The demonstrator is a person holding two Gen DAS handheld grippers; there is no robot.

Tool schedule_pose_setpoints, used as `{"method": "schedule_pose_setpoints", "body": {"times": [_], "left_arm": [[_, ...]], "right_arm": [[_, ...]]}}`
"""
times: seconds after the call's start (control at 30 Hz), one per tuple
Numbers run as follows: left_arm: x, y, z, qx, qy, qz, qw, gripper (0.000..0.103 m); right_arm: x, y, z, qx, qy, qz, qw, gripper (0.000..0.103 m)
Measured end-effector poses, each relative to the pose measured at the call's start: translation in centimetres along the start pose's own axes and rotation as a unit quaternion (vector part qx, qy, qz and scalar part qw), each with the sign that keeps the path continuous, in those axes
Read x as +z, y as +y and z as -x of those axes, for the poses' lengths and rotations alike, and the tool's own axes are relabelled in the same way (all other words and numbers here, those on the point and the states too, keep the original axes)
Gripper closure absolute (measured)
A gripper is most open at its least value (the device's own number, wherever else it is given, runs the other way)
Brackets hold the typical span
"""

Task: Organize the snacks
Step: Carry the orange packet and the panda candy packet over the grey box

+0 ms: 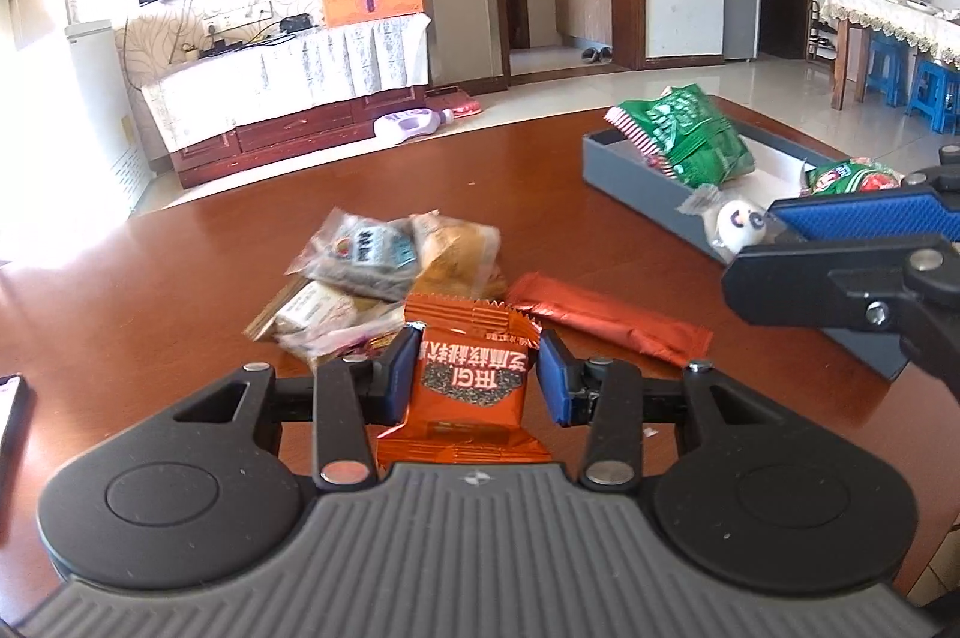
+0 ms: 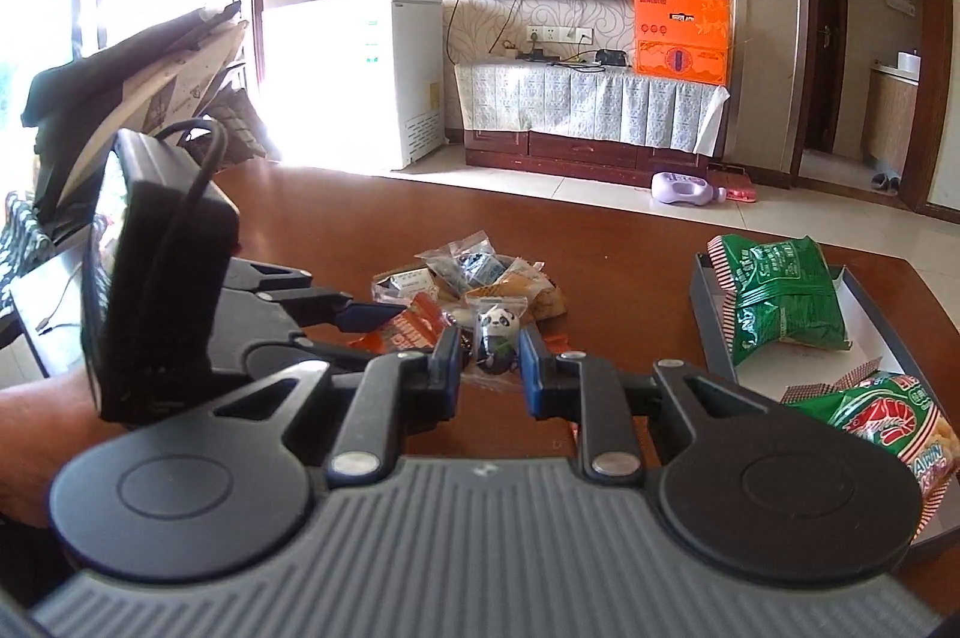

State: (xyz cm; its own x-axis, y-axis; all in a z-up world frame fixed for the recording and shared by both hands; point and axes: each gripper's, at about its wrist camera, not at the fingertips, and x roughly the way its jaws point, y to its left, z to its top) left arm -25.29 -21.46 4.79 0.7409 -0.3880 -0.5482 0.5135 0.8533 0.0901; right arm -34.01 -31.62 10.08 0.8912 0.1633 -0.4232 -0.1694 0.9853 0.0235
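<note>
My left gripper (image 1: 478,377) is shut on an orange snack packet (image 1: 471,392), held upright just above the brown table (image 1: 180,290). A pile of small wrapped snacks (image 1: 372,272) and a long red bar (image 1: 606,320) lie beyond it. My right gripper (image 2: 489,359) is shut on a clear packet with a panda-faced sweet (image 2: 498,329). The left wrist view has that panda packet (image 1: 735,224) hanging at the near edge of the grey box (image 1: 630,176). Inside the box are a green bag (image 2: 780,296) and a prawn-cracker bag (image 2: 888,422). The left gripper (image 2: 390,332) appears at the left of the right wrist view.
A phone (image 1: 12,416) lies at the table's left edge. A person's forearm (image 2: 36,446) is behind the left gripper's mounted device (image 2: 162,278). Bare tabletop (image 1: 480,158) stretches between the snack pile and the box. The table's far edge drops to the tiled floor.
</note>
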Motion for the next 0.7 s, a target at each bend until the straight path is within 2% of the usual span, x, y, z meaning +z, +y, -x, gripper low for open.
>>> {"method": "schedule_pose_setpoints", "body": {"times": [0.7], "left_arm": [[2.8, -5.3, -0.6, -0.029, -0.028, -0.017, 0.9991, 0.055]], "right_arm": [[-0.9, -4.0, 2.9, -0.026, -0.020, -0.032, 0.999, 0.079]]}}
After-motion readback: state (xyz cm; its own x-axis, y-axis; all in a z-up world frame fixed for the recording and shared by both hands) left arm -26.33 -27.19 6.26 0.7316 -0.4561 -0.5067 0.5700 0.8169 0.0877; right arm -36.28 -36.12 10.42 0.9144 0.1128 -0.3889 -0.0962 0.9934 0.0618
